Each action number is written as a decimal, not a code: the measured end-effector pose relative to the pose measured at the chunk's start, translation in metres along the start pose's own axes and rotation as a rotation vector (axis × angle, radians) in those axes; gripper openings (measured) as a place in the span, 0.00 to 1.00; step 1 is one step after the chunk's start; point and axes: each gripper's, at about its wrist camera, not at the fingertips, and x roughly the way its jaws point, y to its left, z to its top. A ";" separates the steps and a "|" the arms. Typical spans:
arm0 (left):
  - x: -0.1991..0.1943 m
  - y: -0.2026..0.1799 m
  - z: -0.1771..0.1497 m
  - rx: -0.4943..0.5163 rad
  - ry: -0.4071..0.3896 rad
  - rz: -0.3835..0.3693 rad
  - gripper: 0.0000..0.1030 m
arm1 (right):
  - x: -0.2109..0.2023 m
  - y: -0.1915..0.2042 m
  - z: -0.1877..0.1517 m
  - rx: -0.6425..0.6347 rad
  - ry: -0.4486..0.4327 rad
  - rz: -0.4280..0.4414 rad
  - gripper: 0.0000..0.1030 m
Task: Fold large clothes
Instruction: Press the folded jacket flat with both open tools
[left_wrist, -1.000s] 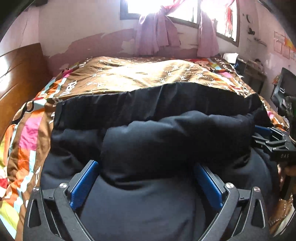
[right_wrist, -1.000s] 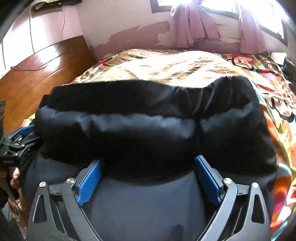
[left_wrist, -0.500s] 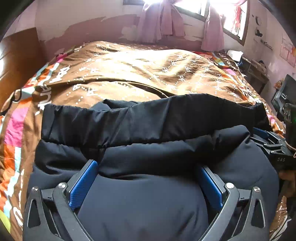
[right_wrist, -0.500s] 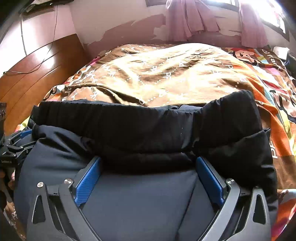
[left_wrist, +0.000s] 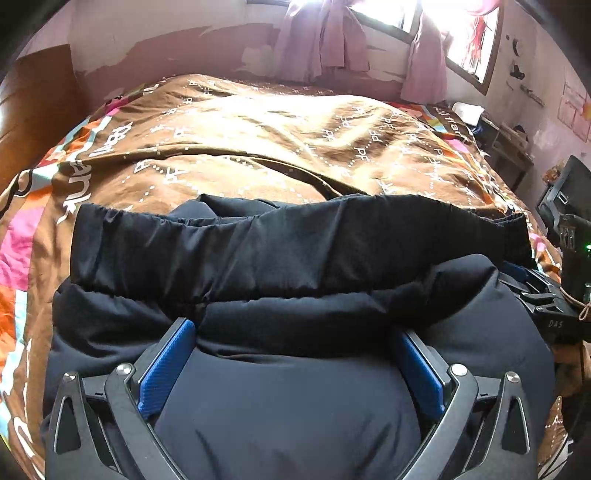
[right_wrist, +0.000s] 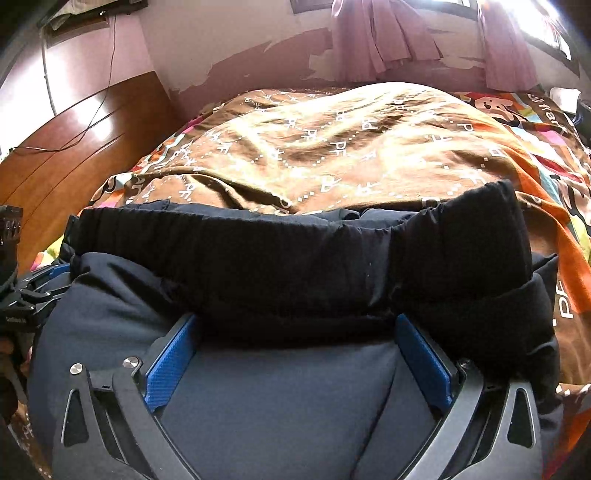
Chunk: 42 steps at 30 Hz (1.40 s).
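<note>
The dark navy padded jacket (left_wrist: 288, 413) lies across the near end of a bed covered with a brown letter-printed quilt (left_wrist: 280, 140), its puffy near portion bulging up into both wrist views and a black gathered band (left_wrist: 295, 251) of the same garment lying along its far edge. The left tool (left_wrist: 291, 354) has its blue-padded fingers (left_wrist: 166, 365) spread wide, the fabric swelling up between them rather than pinched; the right tool (right_wrist: 295, 350) stands the same way, jaws apart with padded cloth filling the gap, and each tool shows at the edge of the other's view. My reading is that a fold is being laid toward the far edge, with both tools pressed at the near part of the bundle, so the next move likely calls for either closing on a layer or pressing down and drawing clear without dragging the springy filling back open. Around it are a wooden headboard (right_wrist: 66, 155) to the left, pink curtains (left_wrist: 325, 40) under a bright window, and dark clutter by the right wall; nothing lies on the quilt beyond the jacket, though its thick loft resists flattening.
</note>
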 end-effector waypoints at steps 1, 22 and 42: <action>0.001 0.000 0.000 0.000 0.000 -0.001 1.00 | 0.000 0.000 0.000 0.000 -0.001 0.000 0.99; 0.004 0.000 -0.001 -0.002 -0.022 -0.006 1.00 | 0.002 -0.003 -0.004 0.015 -0.062 0.017 0.99; -0.040 0.005 -0.021 -0.016 -0.233 0.010 1.00 | -0.036 -0.002 -0.022 0.012 -0.204 0.041 0.99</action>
